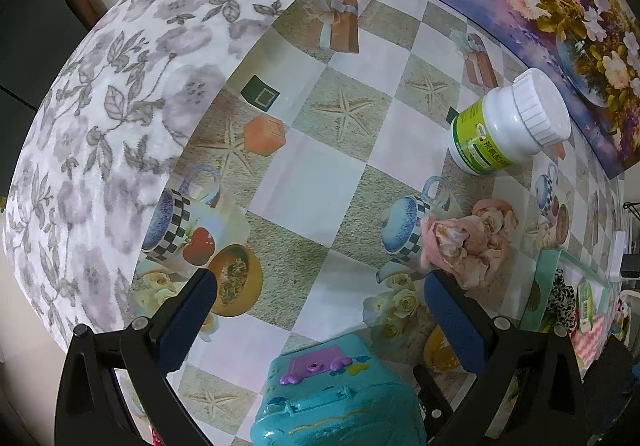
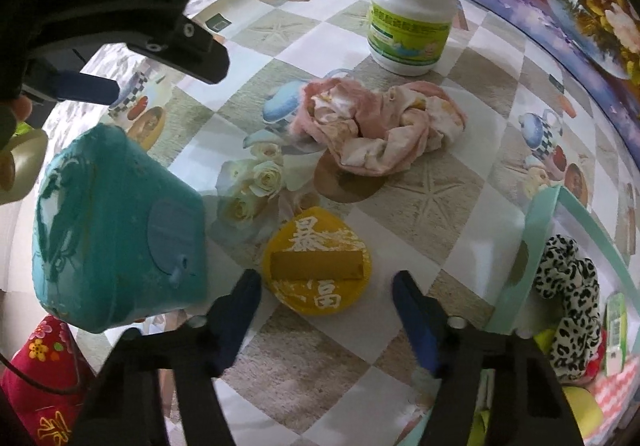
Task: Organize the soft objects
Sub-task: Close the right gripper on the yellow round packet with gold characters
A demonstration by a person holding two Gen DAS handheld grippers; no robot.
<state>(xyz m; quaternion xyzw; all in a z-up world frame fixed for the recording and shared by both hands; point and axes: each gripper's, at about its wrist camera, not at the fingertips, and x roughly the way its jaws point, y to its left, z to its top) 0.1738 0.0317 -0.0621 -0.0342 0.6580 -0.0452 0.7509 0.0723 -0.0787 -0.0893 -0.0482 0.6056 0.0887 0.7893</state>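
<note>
A crumpled pink cloth (image 2: 376, 130) lies mid-table; it also shows in the left wrist view (image 1: 468, 242). A yellow pouch with white characters (image 2: 318, 272) lies just ahead of my open right gripper (image 2: 326, 298), between its fingertips. A mint tray (image 2: 540, 230) at the right holds a leopard-print scrunchie (image 2: 568, 286) and other soft items; the tray also shows in the left wrist view (image 1: 546, 286). My left gripper (image 1: 320, 298) is open and empty, hovering above the table over a teal toy case (image 1: 340, 398).
A white pill bottle (image 2: 412, 2) stands behind the cloth, also seen in the left wrist view (image 1: 508, 122). The teal case (image 2: 116, 230) sits left. A red embroidered pouch (image 2: 44, 374) lies at lower left. A floral picture (image 1: 560, 6) borders the far edge. A floral fabric (image 1: 120, 106) lies beyond the table's left edge.
</note>
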